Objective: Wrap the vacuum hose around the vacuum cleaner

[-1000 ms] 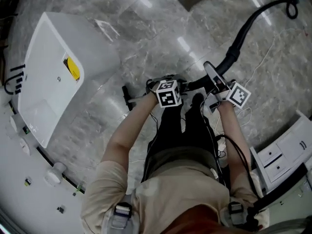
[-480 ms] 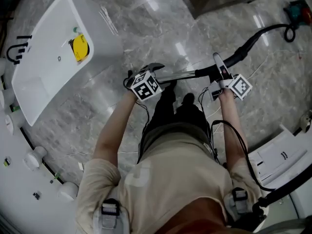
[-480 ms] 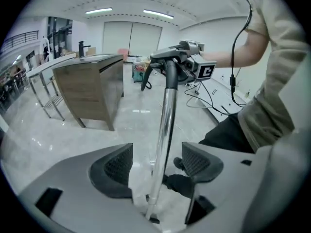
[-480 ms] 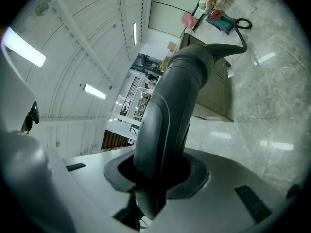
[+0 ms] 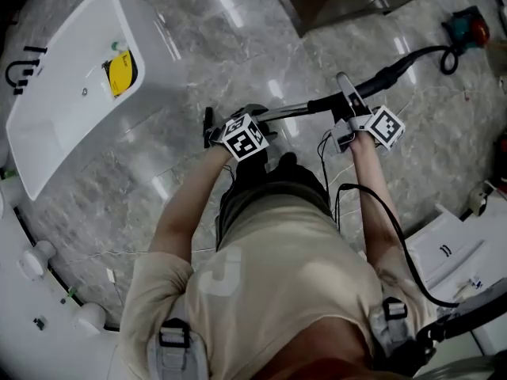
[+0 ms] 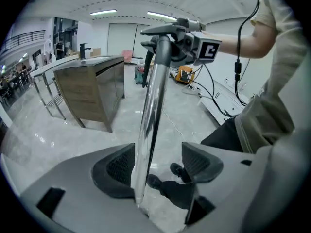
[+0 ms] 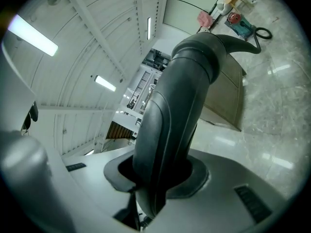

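Starting with labels, since that's what gets asked first: a round yellow sticker (image 5: 119, 75) is stuck on top of the big white moulded tub (image 5: 63, 125) at the left, but its print is too small to be read. Black-and-white square codes are carried on the marker cube (image 5: 247, 137) of the left gripper (image 6: 159, 163) and on its twin (image 5: 386, 127) over the right gripper (image 7: 158, 174). Everything is set on a glossy grey marble-look floor (image 5: 238, 46), with the ceiling strip lights (image 6: 104, 12) mirrored in it as streaks. A wood-faced cabinet (image 6: 90, 93) with a grey top is seen further back in a wide, white, open room. The shiny chrome tube (image 6: 153, 106) of the vacuum is lifted off the floor and held roughly level in front of the person's beige shirt (image 5: 269, 275). The left gripper's jaws have just been opening and are now spread wide. The tube is leaned against one textured pad and left clear of the other. The right gripper is clamped narrow on the smooth, dark, curved plastic handle (image 7: 180, 96). From that handle the black vacuum hose (image 5: 412, 58) is trailed across the floor to the teal and red vacuum cleaner (image 5: 467, 24), which is parked well apart from the person, with the hose not wound round it.
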`<action>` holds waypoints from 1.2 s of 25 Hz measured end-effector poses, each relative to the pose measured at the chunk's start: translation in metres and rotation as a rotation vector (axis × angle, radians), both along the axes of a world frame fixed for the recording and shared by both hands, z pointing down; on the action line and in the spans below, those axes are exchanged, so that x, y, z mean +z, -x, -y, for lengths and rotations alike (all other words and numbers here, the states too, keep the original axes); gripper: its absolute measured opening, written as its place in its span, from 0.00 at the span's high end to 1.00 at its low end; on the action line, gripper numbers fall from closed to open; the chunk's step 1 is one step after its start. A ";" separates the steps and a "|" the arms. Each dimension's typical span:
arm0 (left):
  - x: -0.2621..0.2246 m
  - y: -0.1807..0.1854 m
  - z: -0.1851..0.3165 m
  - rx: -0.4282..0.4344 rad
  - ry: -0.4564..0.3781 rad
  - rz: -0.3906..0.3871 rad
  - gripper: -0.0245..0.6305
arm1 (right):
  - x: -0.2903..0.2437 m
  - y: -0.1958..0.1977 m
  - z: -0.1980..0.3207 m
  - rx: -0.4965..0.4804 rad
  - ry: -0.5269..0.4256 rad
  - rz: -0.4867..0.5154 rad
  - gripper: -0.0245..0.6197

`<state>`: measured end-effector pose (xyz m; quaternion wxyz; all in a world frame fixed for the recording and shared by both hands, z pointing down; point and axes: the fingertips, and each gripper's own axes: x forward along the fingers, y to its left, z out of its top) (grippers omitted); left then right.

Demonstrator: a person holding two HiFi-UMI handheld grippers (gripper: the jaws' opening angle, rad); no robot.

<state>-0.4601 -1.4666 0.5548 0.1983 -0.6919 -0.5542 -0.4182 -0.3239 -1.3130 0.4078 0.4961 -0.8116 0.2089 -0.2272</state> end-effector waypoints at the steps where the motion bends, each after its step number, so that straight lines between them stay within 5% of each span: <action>1: 0.003 0.001 -0.007 -0.004 -0.005 -0.004 0.50 | -0.005 0.002 -0.003 -0.001 0.006 -0.010 0.80; 5: 0.013 0.003 -0.033 -0.026 -0.025 -0.056 0.50 | -0.033 0.014 -0.011 -0.022 0.018 -0.095 0.80; 10: 0.002 0.010 -0.083 -0.190 0.073 -0.018 0.50 | -0.064 0.045 -0.032 -0.066 0.008 -0.168 0.80; 16: -0.039 0.031 -0.151 -0.201 0.199 0.017 0.50 | -0.087 0.082 -0.091 -0.056 0.048 -0.211 0.80; 23: -0.072 0.073 -0.185 0.002 0.178 -0.002 0.50 | -0.116 0.103 -0.123 -0.045 0.083 -0.242 0.80; 30: -0.083 0.074 -0.198 0.093 0.163 -0.009 0.50 | -0.135 0.112 -0.128 -0.076 0.139 -0.278 0.80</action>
